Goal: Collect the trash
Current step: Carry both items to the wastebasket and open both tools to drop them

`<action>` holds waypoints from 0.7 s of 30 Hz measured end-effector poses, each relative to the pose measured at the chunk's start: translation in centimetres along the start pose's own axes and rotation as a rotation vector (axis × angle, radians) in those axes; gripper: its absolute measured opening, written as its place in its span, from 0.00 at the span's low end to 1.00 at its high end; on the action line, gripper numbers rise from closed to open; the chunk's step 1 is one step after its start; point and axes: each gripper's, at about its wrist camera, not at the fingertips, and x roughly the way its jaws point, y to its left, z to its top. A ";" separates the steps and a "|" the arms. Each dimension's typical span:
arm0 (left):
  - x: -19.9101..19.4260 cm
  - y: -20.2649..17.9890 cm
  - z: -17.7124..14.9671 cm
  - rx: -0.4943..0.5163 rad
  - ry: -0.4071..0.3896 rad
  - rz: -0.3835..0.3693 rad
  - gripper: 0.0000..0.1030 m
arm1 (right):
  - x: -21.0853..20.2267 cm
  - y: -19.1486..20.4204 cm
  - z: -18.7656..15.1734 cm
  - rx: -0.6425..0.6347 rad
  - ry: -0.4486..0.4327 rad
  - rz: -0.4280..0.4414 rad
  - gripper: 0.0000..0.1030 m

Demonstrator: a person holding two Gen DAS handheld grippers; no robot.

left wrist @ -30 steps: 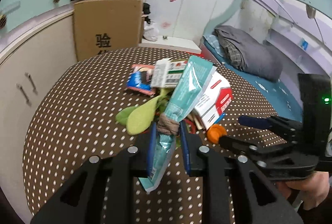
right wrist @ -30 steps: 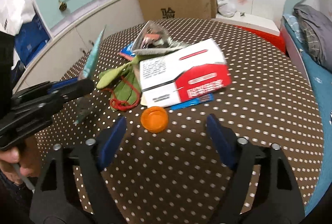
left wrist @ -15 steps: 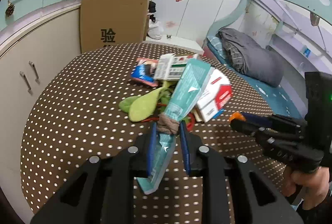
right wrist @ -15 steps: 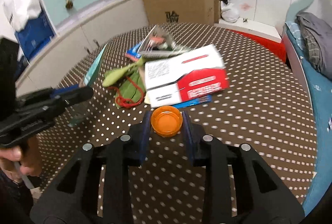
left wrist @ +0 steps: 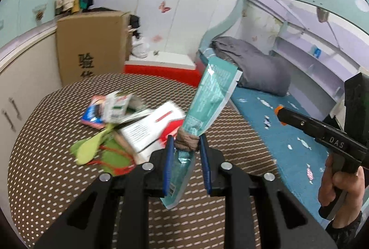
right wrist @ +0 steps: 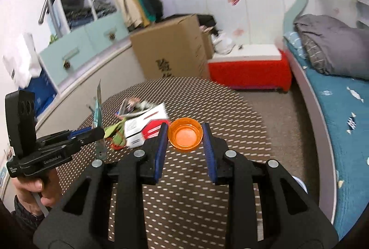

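My left gripper [left wrist: 185, 145] is shut on a teal plastic wrapper [left wrist: 207, 101] bunched with a brownish wad, held above the brown dotted table [left wrist: 41, 156]. My right gripper [right wrist: 184, 133] is shut on an orange bottle cap [right wrist: 185, 134], lifted above the table [right wrist: 196, 191]; in the left wrist view it shows at the right [left wrist: 280, 112]. On the table lies a trash pile: a red and white box [left wrist: 150, 129], a green balloon-like scrap [left wrist: 88, 148] with red string, a blue packet [left wrist: 92, 114] and a white carton [left wrist: 116, 106].
A cardboard box [left wrist: 90, 46] stands behind the table by pale cabinets [left wrist: 20, 78]. A red and white bench [right wrist: 249, 67] and a bed [right wrist: 341, 106] with a grey blanket lie to the right. The left gripper shows in the right wrist view [right wrist: 92, 133].
My right gripper closed on the orange cap and lifted it off the table. My left gripper rose with the teal wrapper. Both views now look higher over the table.
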 end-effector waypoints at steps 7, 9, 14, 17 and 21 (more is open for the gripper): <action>1.5 -6.1 2.1 0.046 0.000 -0.092 0.20 | -3.7 -5.1 0.5 0.081 -0.072 -0.044 0.29; 2.1 -7.8 2.5 0.062 0.005 -0.111 0.20 | -4.7 -6.7 0.6 0.106 -0.089 -0.054 0.29; 4.6 -12.3 3.7 0.098 0.030 -0.165 0.20 | -7.4 -11.4 0.3 0.195 -0.134 -0.095 0.29; 6.6 -15.2 4.3 0.100 0.063 -0.207 0.20 | -8.5 -14.5 -0.2 0.255 -0.147 -0.140 0.29; 9.7 -18.6 4.3 0.096 0.128 -0.263 0.20 | -8.6 -19.5 -1.6 0.372 -0.133 -0.199 0.29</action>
